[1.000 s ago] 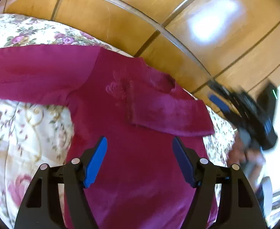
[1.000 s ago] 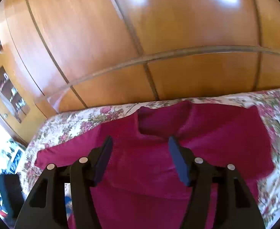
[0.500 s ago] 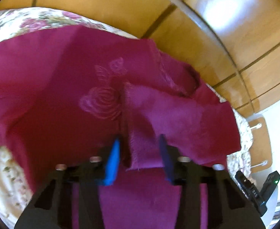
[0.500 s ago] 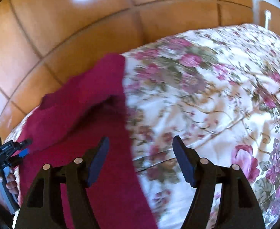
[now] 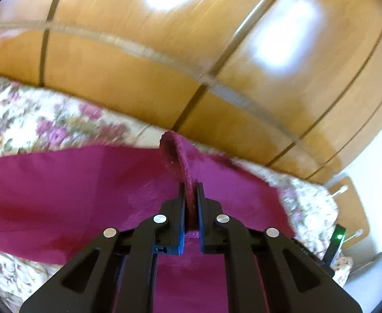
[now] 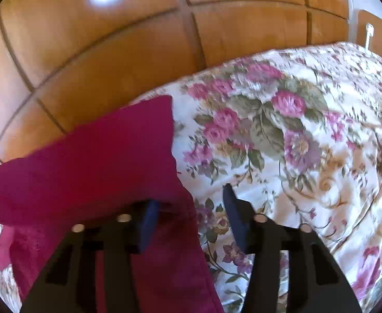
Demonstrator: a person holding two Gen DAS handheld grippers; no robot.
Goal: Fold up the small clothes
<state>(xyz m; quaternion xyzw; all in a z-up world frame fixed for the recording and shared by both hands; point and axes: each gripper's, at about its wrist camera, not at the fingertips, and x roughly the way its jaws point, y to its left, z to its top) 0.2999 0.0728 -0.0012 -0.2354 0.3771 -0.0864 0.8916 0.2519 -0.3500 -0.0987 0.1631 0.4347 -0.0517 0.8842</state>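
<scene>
A magenta long-sleeved top lies spread on a floral bedspread. My left gripper is shut on a fold of the top's fabric, which sticks up between the jaws. In the right wrist view the same top lies at the left, its sleeve end reaching toward the wooden wall. My right gripper is open, low over the cloth; the left finger is over the top's edge, the right finger over the bedspread.
A glossy wooden wardrobe wall stands right behind the bed, also in the right wrist view. A black device with a green light shows at the right edge of the left wrist view.
My left gripper closed on a fold of the top and lifted it. My right gripper swung to the top's right edge, moved lower and its jaws narrowed a little.
</scene>
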